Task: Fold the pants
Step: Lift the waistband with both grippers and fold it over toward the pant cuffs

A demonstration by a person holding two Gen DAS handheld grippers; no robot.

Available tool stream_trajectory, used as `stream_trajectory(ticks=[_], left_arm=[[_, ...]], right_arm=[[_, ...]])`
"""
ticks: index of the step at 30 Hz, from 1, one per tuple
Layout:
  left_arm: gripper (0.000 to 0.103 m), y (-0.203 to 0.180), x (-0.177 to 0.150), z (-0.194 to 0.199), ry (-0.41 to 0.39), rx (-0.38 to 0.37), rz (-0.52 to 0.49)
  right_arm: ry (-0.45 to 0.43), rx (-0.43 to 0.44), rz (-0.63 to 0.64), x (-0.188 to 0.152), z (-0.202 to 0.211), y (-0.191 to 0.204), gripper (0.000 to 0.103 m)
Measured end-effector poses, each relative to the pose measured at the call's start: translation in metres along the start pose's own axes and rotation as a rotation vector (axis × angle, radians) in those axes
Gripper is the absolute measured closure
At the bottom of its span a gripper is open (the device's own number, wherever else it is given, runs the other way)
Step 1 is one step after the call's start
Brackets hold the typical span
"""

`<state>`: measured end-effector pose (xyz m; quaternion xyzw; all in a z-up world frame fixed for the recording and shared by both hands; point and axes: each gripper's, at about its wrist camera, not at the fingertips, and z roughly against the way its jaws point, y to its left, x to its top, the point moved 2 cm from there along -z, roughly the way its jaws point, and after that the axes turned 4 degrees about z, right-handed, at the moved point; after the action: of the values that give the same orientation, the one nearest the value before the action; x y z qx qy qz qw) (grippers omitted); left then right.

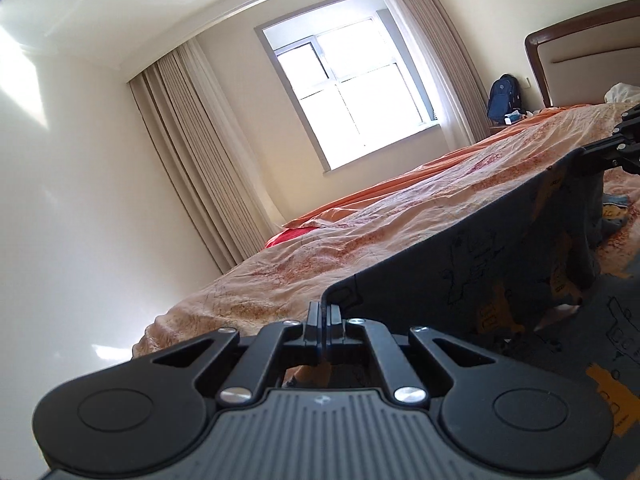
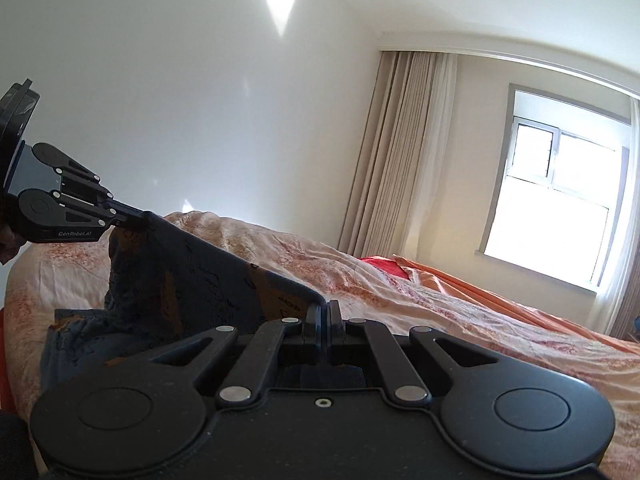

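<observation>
Left wrist view: the left gripper (image 1: 325,312) has its jaws pressed together on one corner of the pants (image 1: 500,256), dark blue-grey cloth with line drawings and orange patches. From that pinch the top edge of the cloth runs taut up and to the right to the right gripper (image 1: 600,150), which nips the other corner near the right edge of the view. Below that edge the pants hang as a sheet over the bed (image 1: 360,240), and more of the cloth lies on the cover at the lower right.

Right wrist view: the right gripper (image 2: 325,312) is clamped on the cloth corner just in front of its camera. The pants (image 2: 200,280) stretch from there up and to the left to the left gripper (image 2: 136,216), likewise closed on the fabric. Under the taut edge the cloth sags and bunches on the bed (image 2: 440,300) near its left edge.

Both views show the bed's peach patterned cover, an orange sheet along its far side, a window (image 1: 360,88) and curtains (image 1: 200,140). A blue backpack (image 1: 505,98) stands by the headboard (image 1: 580,60).
</observation>
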<state>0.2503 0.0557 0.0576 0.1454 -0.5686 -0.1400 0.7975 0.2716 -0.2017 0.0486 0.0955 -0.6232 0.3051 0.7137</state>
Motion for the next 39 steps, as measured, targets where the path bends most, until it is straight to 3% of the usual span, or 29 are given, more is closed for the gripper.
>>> stream_trajectory(ticks=[5, 8, 15, 22, 27, 32, 39], left_arm=[[0.103, -0.027, -0.036, 0.037, -0.018, -0.036, -0.066], [0.103, -0.043, -0.056, 0.047, 0.016, -0.043, -0.114], [0.103, -0.056, -0.089, 0.06, 0.113, -0.079, -0.106], [0.103, -0.052, -0.097, 0.059, 0.149, -0.103, -0.072], [0.103, -0.056, -0.102, 0.064, 0.155, -0.114, -0.077], [0.103, -0.064, -0.116, 0.057, 0.196, -0.116, -0.1], [0.103, -0.06, -0.114, 0.063, 0.189, -0.106, -0.084]], right_arm=[[0.002, -0.045, -0.071, -0.022, 0.046, 0.021, 0.102], [0.03, -0.055, -0.104, -0.035, 0.062, 0.036, 0.102], [0.12, -0.041, -0.14, -0.068, 0.069, 0.065, 0.102], [0.162, -0.022, -0.144, -0.079, 0.07, 0.076, 0.102], [0.156, -0.023, -0.138, -0.079, 0.083, 0.075, 0.102], [0.207, -0.006, -0.131, -0.097, 0.083, 0.079, 0.103], [0.217, 0.019, -0.077, -0.094, 0.087, 0.083, 0.103]])
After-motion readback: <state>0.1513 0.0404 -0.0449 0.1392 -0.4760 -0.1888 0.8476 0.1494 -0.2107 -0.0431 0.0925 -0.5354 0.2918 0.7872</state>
